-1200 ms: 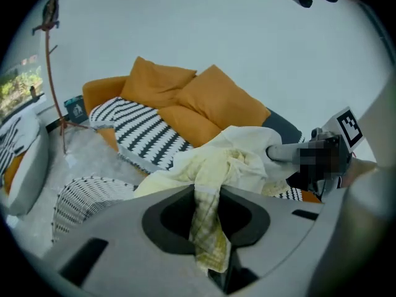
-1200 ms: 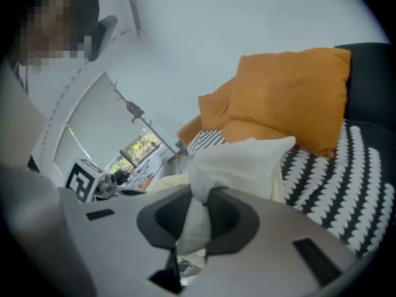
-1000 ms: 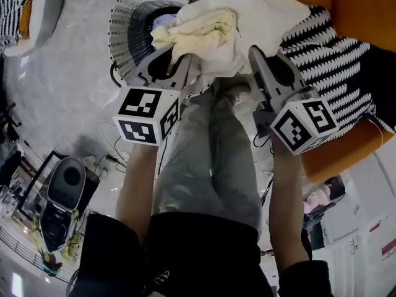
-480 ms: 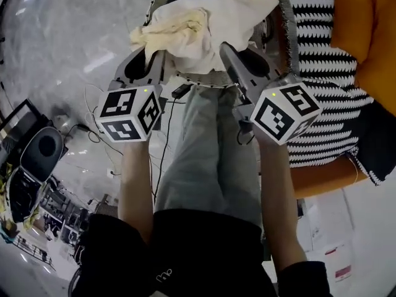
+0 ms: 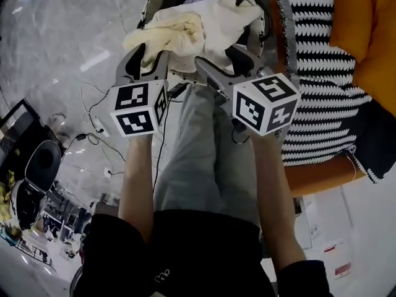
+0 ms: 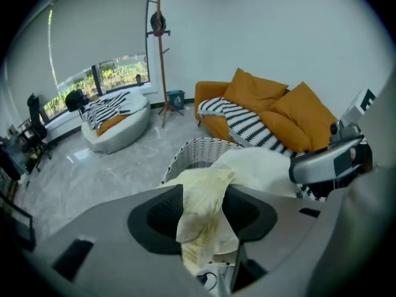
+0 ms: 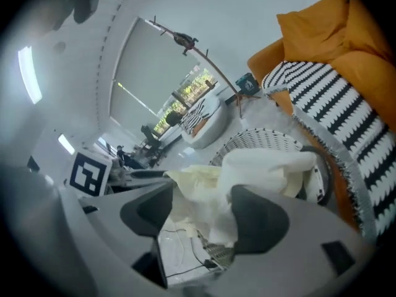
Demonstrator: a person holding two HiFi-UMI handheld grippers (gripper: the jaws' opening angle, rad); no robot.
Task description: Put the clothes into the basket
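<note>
Two hand-held grippers meet at the near rim of the round white woven basket (image 5: 147, 8). Grey marble floor (image 5: 55, 48) spreads out left of the basket.

Just left of the basket's centre, the left gripper (image 5: 148, 57) has its jaws partly spread (they have just been opening). A fold of the pale yellow and cream bundle of clothes (image 5: 198, 26) hangs slack in the gap, brushing the pads and not squeezed.

The bundle itself is heaped on the basket's mouth. Its yellow part spills over the near-left rim, and the cream part lies across the middle toward the right rim.

Just right of the basket's centre, the right gripper (image 5: 226, 64) stands wide apart (its jaws too have just been opening). Cloth lies between them against the right pad, with floor showing beside the left one.

Right of the basket and close against its rim, a black-and-white zigzag-striped throw (image 5: 322, 73) is draped over an orange sofa (image 5: 371, 36).
</note>
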